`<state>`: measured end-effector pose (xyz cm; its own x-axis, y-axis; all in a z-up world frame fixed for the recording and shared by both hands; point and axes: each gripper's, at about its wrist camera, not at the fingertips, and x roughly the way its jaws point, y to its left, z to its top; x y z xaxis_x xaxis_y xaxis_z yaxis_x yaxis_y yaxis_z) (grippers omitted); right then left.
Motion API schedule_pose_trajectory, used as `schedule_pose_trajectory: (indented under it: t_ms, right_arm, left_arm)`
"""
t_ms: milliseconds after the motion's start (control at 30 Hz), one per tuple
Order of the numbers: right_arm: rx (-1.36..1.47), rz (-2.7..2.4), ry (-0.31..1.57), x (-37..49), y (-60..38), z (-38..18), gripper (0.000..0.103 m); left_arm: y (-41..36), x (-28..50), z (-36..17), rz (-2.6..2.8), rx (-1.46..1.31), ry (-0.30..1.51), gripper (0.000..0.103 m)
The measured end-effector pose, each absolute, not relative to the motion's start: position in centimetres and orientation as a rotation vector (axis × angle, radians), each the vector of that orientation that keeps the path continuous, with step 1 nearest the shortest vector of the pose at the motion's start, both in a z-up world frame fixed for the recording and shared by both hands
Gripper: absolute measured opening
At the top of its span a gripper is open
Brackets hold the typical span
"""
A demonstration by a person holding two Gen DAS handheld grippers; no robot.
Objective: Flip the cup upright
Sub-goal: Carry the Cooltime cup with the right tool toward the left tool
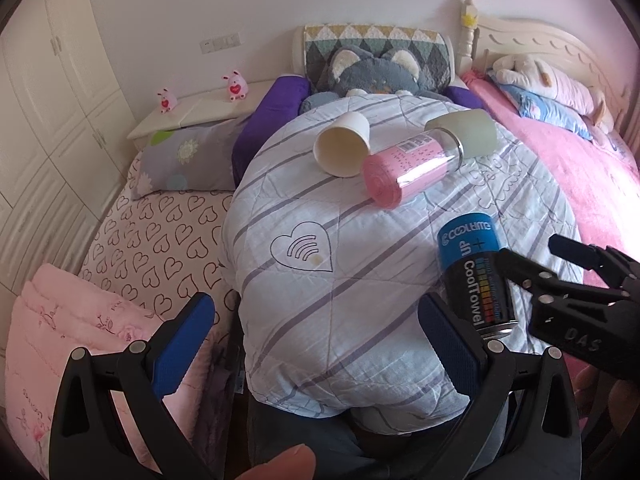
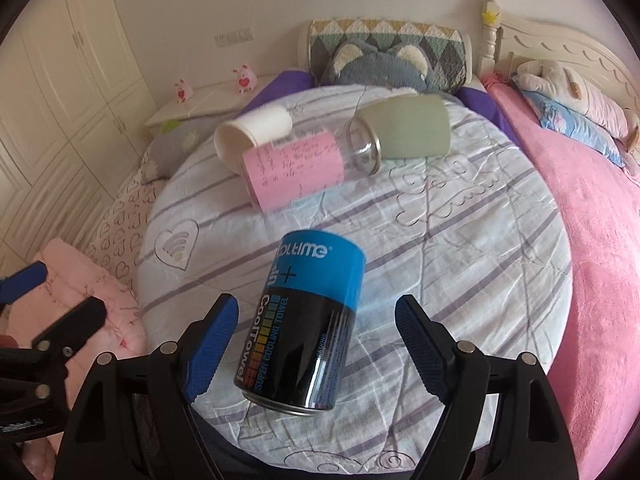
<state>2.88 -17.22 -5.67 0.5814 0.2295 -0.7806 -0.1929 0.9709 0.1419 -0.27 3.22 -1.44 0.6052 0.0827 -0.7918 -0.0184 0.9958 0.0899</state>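
Observation:
A blue and black "CoolTowel" cup-shaped can lies on its side on the striped quilt, between the open fingers of my right gripper, which do not touch it. It also shows in the left wrist view. A white paper cup lies on its side further back, mouth towards me, and shows in the right view too. My left gripper is open and empty over the quilt's near edge.
A clear bottle with pink contents and a pale green cap lies next to the paper cup. A grey plush toy, pillows, a pink blanket and a folded pink quilt surround the striped quilt.

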Motion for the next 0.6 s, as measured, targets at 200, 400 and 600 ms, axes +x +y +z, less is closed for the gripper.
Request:
schedule_pose_trajectory:
  t_ms: [200, 400, 600]
  right_arm:
    - [0.113, 0.185, 0.822, 0.2, -20.9, -2.5, 0.082]
    - [0.158, 0.099, 0.792, -2.2, -24.3, -1.6, 0.082]
    - [0.204, 0.058, 0.823, -3.0, -26.5, -3.2, 0.082]
  left_arm:
    - [1.8, -0.6, -0.9, 0.028, 0.084, 0.915, 0.103]
    - [-1.2, -0.6, -0.6, -0.035, 0.106, 0.922, 0.103]
    - [-3.9, -0.5, -0.2, -0.078, 0.130, 0.924, 0.103]
